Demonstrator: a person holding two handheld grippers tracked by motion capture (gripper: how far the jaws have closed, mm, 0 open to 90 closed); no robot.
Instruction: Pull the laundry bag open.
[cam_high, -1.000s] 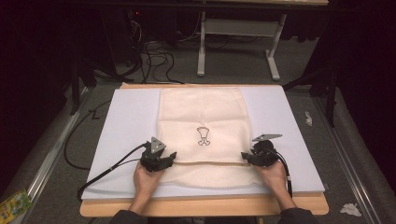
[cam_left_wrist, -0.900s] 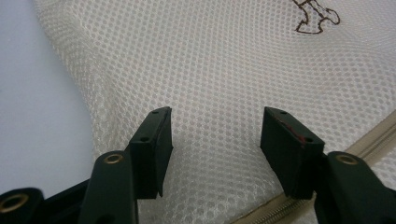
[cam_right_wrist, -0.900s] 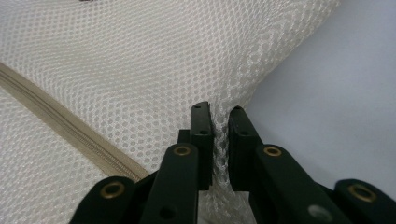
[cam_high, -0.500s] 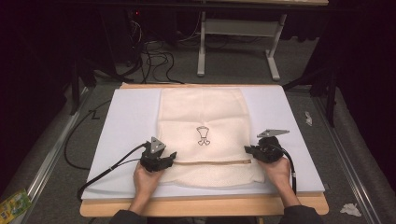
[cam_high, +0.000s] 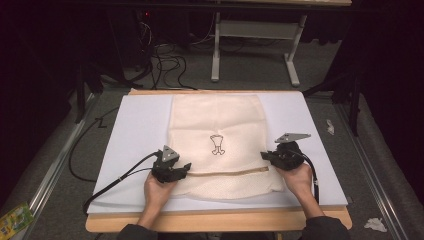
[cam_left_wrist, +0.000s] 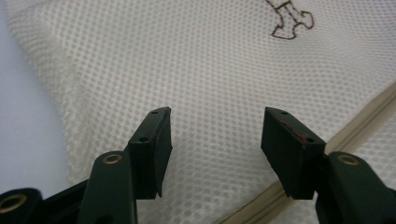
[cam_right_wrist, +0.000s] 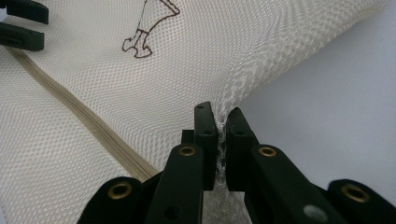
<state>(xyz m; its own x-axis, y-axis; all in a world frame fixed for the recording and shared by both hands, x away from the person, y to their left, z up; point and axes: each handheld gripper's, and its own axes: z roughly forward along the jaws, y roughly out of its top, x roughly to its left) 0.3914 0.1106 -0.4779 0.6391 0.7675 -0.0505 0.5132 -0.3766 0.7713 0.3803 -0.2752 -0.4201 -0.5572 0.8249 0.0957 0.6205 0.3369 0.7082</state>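
Cloth mesh on matt foam

Your mesh laundry bag (cam_high: 220, 125) is cream open-weave cloth; the white mat (cam_high: 135, 135) looks smooth, matt; the counter (cam_high: 210, 220) edge is wood.

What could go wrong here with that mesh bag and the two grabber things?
The right gripper pinches only a thin pucker at the edge of the mesh bag, so the cloth might slip out if pulled. The left gripper stands open over the mesh, holding nothing; a one-sided pull could skew or bunch the bag on the white mat. Closing the left jaws near the zipper might catch it, or snag the open weave.
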